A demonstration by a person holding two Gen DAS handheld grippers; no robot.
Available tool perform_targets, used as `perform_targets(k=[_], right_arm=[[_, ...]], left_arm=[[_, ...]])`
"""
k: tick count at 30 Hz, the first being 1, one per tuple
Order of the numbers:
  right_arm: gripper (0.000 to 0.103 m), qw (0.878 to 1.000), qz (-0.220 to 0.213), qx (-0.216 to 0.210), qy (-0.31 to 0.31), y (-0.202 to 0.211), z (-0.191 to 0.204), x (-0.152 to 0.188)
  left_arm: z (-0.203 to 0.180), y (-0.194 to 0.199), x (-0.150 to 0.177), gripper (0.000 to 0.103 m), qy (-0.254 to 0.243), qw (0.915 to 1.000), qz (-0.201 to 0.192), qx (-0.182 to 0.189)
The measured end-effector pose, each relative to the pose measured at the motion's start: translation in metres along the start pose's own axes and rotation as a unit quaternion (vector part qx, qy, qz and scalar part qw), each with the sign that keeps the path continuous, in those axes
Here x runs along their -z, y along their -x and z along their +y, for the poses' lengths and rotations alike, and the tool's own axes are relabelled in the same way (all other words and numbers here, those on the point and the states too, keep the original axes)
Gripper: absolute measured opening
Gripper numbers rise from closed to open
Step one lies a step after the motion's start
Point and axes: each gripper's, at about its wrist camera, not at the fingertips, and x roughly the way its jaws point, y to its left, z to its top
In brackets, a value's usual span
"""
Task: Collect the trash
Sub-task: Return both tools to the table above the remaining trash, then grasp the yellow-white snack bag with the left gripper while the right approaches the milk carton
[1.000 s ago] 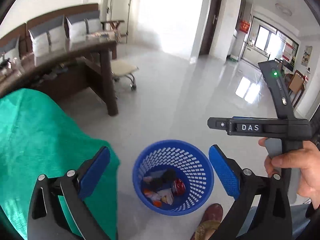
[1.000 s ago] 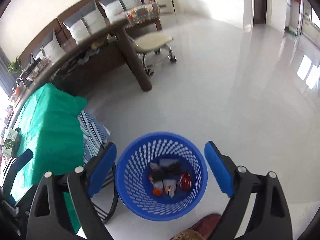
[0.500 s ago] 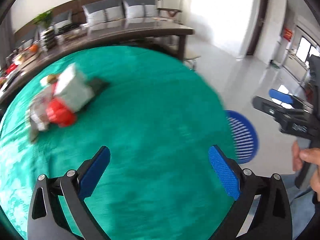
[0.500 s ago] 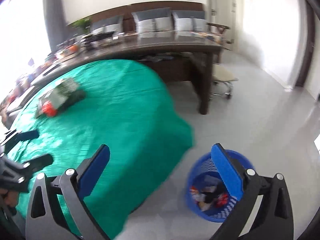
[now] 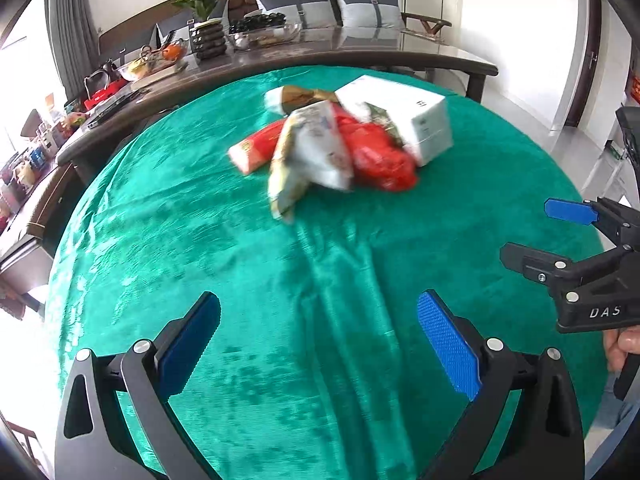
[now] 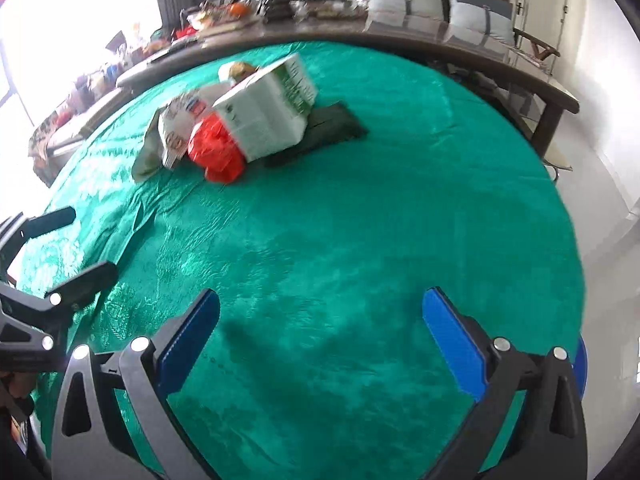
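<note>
- Trash (image 5: 340, 140) lies heaped at the far middle of the tabletop (image 5: 280, 340): a white carton (image 5: 404, 114), a crumpled red bag (image 5: 380, 156), a pale snack wrapper (image 5: 308, 152) and a dark green packet (image 6: 332, 126), all touching.
- Both my tools are spread wide and carry nothing: the left tool (image 5: 320, 340) and the right tool (image 6: 320, 340) hover over the near cloth, well short of the heap.
- Nothing of this heap is collected yet, I judge; every piece still needs picking up.
</note>
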Motion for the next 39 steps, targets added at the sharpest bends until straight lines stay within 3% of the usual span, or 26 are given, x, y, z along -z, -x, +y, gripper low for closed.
perform_targets(k=[5, 10, 14, 17, 21, 25, 29, 33, 35, 37, 39], right_arm=[[0.098, 1.000, -0.003, -0.004, 0.007, 0.000, 0.004, 0.000], [0.098, 1.000, -0.005, 0.001, 0.007, -0.003, 0.007, 0.000], [0.098, 1.000, -0.006, 0.003, 0.007, -0.003, 0.007, 0.001], [0.098, 1.000, -0.006, 0.002, 0.007, -0.002, 0.007, 0.002], [0.098, 1.000, -0.006, 0.002, 0.006, -0.002, 0.006, 0.002], [0.098, 1.000, -0.006, 0.002, 0.006, -0.002, 0.006, 0.003], [0.098, 1.000, -0.006, 0.002, 0.007, -0.002, 0.006, 0.003], [0.098, 1.000, -0.006, 0.002, 0.006, -0.002, 0.005, 0.003], [0.098, 1.000, -0.006, 0.002, 0.006, -0.002, 0.005, 0.003], [0.098, 1.000, -0.006, 0.002, 0.006, -0.002, 0.005, 0.003], [0.098, 1.000, -0.005, 0.001, 0.004, -0.002, 0.005, 0.001]], left_arm=[[0.025, -0.013, -0.004, 0.098, 0.017, 0.9989, 0.018, 0.041], [0.032, -0.024, -0.046, 0.098, 0.010, 0.9978, -0.018, 0.064], [0.034, -0.038, -0.078, 0.097, 0.019, 0.9950, -0.023, 0.095], [0.034, -0.053, -0.090, 0.083, 0.024, 0.9943, -0.003, 0.104], [0.031, -0.064, -0.092, 0.039, 0.015, 0.9917, 0.012, 0.127], [0.032, -0.049, -0.082, 0.028, 0.023, 0.9942, 0.015, 0.104], [0.037, -0.019, -0.060, 0.028, 0.022, 0.9975, 0.014, 0.065], [0.042, -0.013, -0.035, 0.036, 0.029, 0.9976, 0.024, 0.058], [0.044, -0.016, -0.027, 0.051, 0.027, 0.9986, 0.016, 0.043], [0.048, -0.017, -0.024, 0.083, 0.033, 0.9990, 0.007, 0.030], [0.050, -0.020, -0.024, 0.089, 0.035, 0.9992, -0.004, 0.022]])
